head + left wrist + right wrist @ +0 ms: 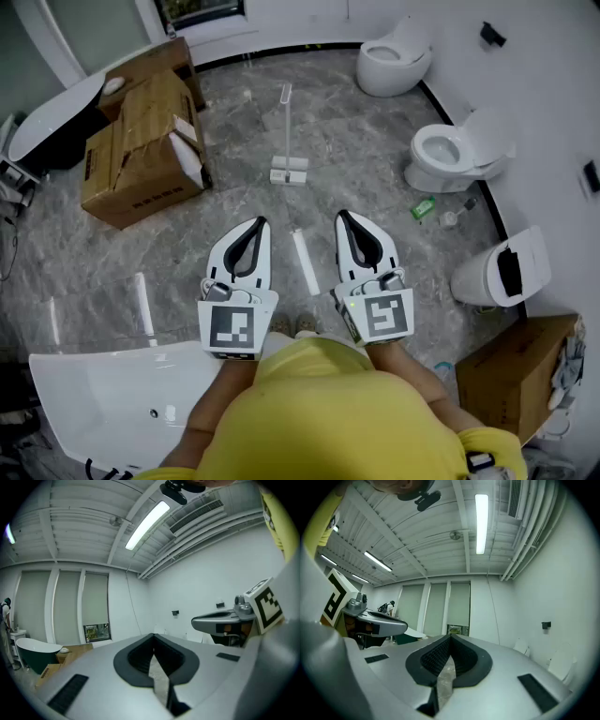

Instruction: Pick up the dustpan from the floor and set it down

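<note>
Jaws of left gripper (260, 223) and right gripper (343, 217) together, dustpan (289, 173) well ahead

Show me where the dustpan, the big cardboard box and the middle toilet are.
dustpan (289, 174), head view, on its pan at the floor.
cardboard box (141, 141), head view, on its top flap.
middle toilet (441, 148), head view, on its bowl.

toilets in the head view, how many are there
3. One toilet at the top by the wall, a second toilet at the right, a third toilet lower right, near a cardboard box. Others may be out of frame.
</note>
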Tool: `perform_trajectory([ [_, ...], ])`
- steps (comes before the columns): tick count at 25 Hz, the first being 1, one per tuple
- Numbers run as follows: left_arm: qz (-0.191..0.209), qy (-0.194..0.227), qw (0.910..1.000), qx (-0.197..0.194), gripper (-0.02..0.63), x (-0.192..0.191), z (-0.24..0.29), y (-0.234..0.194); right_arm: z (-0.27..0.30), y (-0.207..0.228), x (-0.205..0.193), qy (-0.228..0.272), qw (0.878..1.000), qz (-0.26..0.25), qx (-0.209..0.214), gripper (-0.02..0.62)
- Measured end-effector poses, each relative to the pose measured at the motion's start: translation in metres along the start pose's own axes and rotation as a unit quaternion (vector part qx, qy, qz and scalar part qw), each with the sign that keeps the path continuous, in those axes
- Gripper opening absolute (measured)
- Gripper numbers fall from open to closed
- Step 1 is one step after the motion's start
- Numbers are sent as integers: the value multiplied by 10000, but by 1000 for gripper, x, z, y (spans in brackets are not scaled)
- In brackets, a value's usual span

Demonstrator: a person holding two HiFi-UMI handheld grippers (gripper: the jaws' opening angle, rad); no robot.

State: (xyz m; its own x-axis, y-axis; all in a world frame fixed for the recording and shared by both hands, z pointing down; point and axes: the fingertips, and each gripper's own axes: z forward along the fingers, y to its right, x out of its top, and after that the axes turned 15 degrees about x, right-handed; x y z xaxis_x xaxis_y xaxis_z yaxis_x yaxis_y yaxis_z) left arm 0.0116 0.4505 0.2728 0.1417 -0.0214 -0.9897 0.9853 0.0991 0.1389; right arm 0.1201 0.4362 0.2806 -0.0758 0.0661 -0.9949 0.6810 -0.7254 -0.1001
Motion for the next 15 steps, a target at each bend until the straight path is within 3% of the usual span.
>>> perform_trajectory([
  [9, -4, -42, 10000, 53, 2, -3, 17, 7, 7, 21, -9, 159, 9994, 245, 163, 12],
  [15, -79, -137, 9999, 57, 2, -15, 46, -12, 41, 30, -16, 154, 9992, 282, 226, 55],
])
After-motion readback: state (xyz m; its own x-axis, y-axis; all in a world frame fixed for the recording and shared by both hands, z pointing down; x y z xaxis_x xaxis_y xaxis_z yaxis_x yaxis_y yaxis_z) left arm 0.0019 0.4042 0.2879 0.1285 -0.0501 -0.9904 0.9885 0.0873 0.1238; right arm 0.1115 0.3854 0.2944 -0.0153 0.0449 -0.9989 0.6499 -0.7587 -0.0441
